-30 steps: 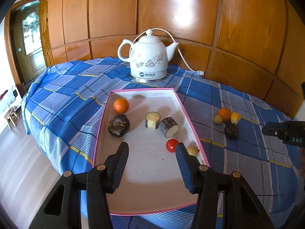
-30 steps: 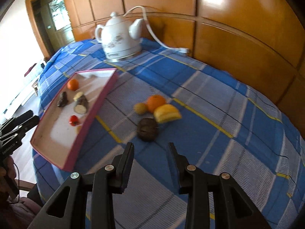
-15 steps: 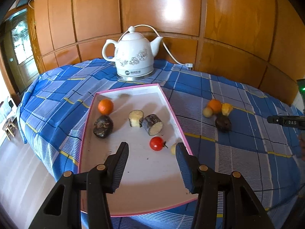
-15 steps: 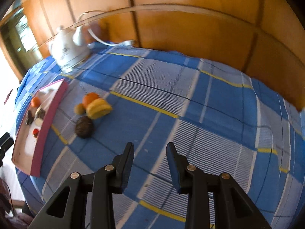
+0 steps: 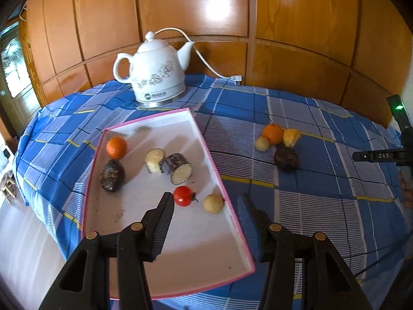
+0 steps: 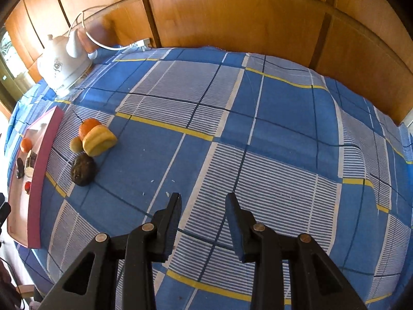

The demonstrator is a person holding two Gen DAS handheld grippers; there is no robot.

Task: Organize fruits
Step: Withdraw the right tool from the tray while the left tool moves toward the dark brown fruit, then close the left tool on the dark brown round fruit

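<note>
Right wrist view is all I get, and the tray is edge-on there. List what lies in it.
Observer: Six pieces lie in the pink-rimmed tray: a tangerine, a dark fruit, two cut chunks, a cherry tomato and a small tan fruit.
Operator: Tell me where the left tool is.
Observer: The left tool is open, above the tray's near right part.
Operator: Report the room in the tray.
Observer: The pieces sit in the far half; bare white floor shows nearer the tool.
</note>
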